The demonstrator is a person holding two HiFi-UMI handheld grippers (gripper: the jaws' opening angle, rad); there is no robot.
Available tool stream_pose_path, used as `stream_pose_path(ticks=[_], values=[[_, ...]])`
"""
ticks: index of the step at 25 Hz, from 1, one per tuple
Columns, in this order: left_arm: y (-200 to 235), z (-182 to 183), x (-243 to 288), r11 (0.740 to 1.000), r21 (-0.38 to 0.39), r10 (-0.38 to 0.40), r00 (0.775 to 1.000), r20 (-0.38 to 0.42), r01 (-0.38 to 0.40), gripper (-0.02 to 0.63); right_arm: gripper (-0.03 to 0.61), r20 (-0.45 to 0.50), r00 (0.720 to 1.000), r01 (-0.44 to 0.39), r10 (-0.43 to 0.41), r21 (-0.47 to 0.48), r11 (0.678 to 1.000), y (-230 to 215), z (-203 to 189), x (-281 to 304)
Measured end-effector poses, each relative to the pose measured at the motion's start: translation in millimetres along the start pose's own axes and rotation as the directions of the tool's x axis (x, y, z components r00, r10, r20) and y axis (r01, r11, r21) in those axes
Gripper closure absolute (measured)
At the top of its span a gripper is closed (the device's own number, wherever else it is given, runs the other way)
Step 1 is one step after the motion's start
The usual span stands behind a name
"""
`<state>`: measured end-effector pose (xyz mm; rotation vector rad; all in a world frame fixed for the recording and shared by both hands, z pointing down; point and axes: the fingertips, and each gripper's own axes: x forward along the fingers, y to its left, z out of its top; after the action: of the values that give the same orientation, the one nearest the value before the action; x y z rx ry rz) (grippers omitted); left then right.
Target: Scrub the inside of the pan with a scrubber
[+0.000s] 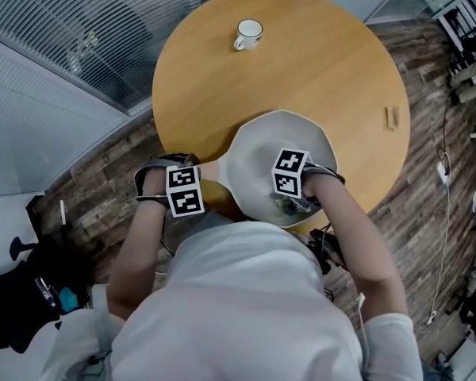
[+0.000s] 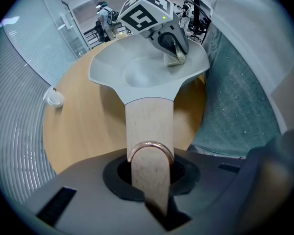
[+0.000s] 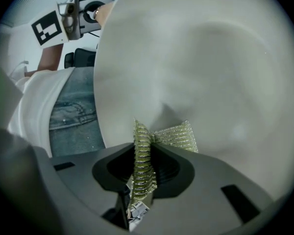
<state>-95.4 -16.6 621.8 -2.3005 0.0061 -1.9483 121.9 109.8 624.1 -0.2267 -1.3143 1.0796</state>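
Between the jaws of the left tool (image 2: 151, 190) sits the pale wooden handle (image 2: 149, 126) of the pan (image 2: 137, 67). The jaws are drawn in and pinch it near its free end, at a copper-coloured ring (image 2: 149, 143) that loops over the wood. Straight ahead of that tool the handle runs out to the wide grey-white bowl. The pan looks stiff, with a smooth and probably slick inside. Its weight lies well beyond the grip, so it would likely lever downward, and the handle seems the sensible place to hold it. Whether the bowl rests on the round wooden bench (image 1: 317, 62) or hangs just off its near edge cannot be told. The right tool (image 3: 142, 180) is nearly closed on a glittery gold-green scrubber (image 3: 174, 136), folded and nipped at one end. The scrubber looks soft and ribbed and should bend easily to the curve. Its free flap lies just ahead of the jaws and appears to touch the pan's inner wall.
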Motion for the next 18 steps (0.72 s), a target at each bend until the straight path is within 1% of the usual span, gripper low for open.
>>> stream_pose_path(ticks=[2, 3, 10, 12, 14, 16, 18], values=[[0.9, 0.9, 0.3, 1.000, 0.001, 0.001, 1.000, 0.000, -0.001, 0.551, 0.480, -0.023, 0.998, 0.055, -0.055, -0.005, 0.998, -10.0, -4.5, -1.3], [1.2, 1.1, 0.5, 1.000, 0.001, 0.002, 1.000, 0.001, -0.002, 0.551, 0.480, -0.026, 0.997, 0.070, -0.070, -0.004, 0.998, -12.9, -5.6, -1.8], [2.1, 0.4, 0.2, 1.000, 0.005, 0.005, 1.000, -0.002, -0.005, 0.552, 0.480, 0.001, 0.999, 0.051, -0.051, 0.008, 0.999, -11.2, -4.9, -2.0], [2.0, 0.6, 0.3, 1.000, 0.007, 0.004, 1.000, -0.002, -0.004, 0.552, 0.480, 0.017, 1.000, 0.023, -0.023, 0.008, 1.000, -6.8, -2.5, -0.6], [1.4, 0.2, 0.8, 1.000, 0.008, 0.004, 1.000, -0.002, -0.004, 0.552, 0.480, 0.056, 0.998, -0.040, 0.039, 0.010, 0.999, 2.0, 4.2, 1.8], [1.3, -0.8, 1.3, 1.000, 0.007, 0.006, 1.000, -0.002, -0.006, 0.552, 0.480, 0.118, 0.986, -0.118, 0.116, 0.013, 0.993, 12.6, 15.0, 3.2], [1.2, -1.7, 1.5, 1.000, 0.005, 0.008, 1.000, -0.002, -0.008, 0.552, 0.480, 0.187, 0.966, -0.184, 0.179, 0.012, 0.983, 21.2, 27.0, 3.4]])
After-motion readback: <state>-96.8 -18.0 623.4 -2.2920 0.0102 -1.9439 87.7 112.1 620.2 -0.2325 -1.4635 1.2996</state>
